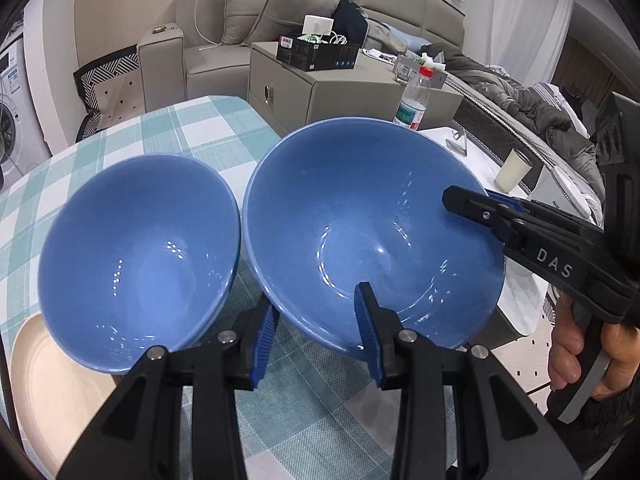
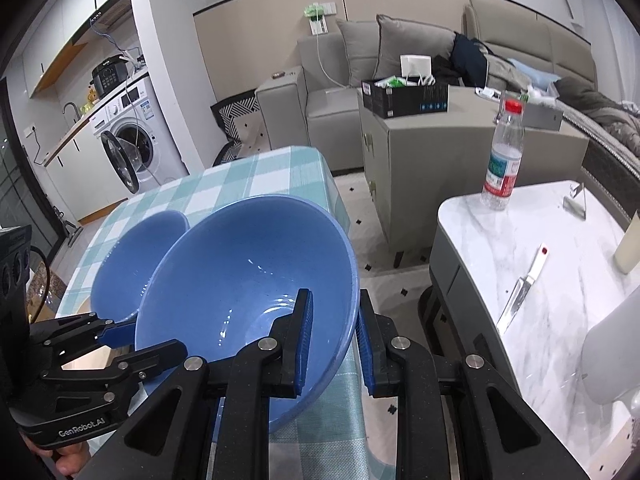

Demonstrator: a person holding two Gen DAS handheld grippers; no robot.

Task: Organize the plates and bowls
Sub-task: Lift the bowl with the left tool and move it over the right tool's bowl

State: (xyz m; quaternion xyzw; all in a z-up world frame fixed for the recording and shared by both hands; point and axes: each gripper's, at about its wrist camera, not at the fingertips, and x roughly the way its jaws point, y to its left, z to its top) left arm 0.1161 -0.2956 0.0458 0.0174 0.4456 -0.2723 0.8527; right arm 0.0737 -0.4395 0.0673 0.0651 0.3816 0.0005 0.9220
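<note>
Bowl (image 2: 240, 280) rim between right claw (image 2: 334, 344) fingers

Two blue ceramic bowls, side by side on the teal-and-white checked tablecloth (image 1: 192, 128): left bowl (image 1: 136, 256), right bowl (image 1: 368, 232), rims nearly touching. Cream round plate (image 1: 44, 384): under the left bowl's near edge. Left gripper (image 1: 320, 340): fingers astride the right bowl's near rim. Right gripper (image 2: 334, 344): fingers astride the same bowl's right rim. Clear plastic water bottle (image 2: 502, 160): on the white marble side table (image 2: 520, 248), right of the cloth.
</note>
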